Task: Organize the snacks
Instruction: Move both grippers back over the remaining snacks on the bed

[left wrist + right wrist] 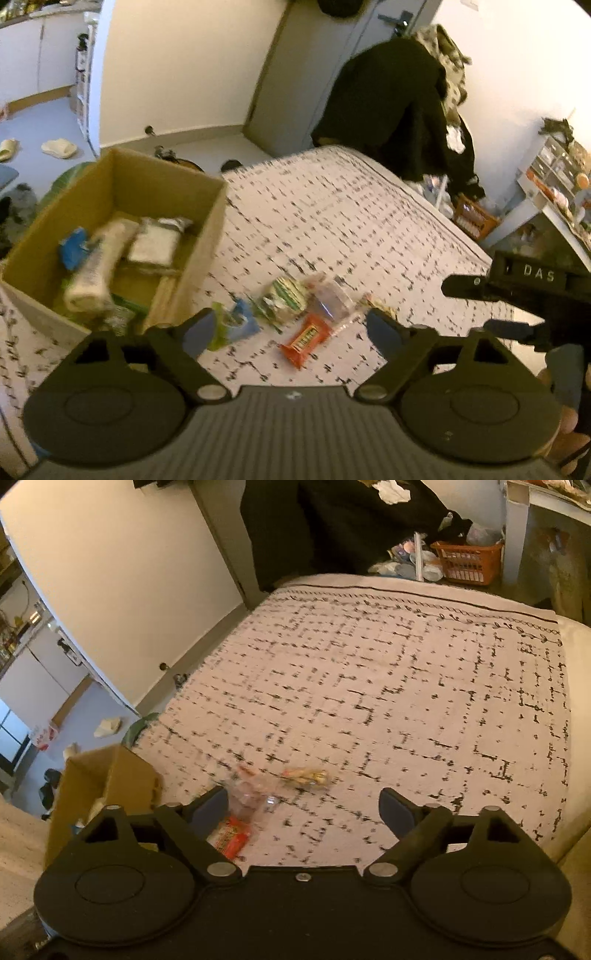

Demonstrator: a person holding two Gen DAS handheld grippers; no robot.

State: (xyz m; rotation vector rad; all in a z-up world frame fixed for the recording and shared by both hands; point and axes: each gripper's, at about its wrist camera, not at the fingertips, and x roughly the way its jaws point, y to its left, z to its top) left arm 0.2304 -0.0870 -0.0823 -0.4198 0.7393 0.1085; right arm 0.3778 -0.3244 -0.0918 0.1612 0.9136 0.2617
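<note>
Task was approx. half done: several snacks sat in the cardboard box (pixel 122 236), the orange pack (pixel 304 341) etc. lay loose on the bed (pixel 351 221), w/ left gripper (pixel 291 330) and right gripper (pixel 304 808) both wide open, empty.

Matt cardboard box (pixel 110 206); woven cloth bedcover (pixel 406 686); glossy plastic orange wrapper (pixel 304 341).

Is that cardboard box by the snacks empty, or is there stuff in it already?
Partly filled. The cardboard box stands open-topped, with several wrapped packets lying on its bottom; its walls rise well above them.

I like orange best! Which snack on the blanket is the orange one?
The orange packet, nearest the left tongs. The others beside it are blue-green, green-white and clear.
</note>
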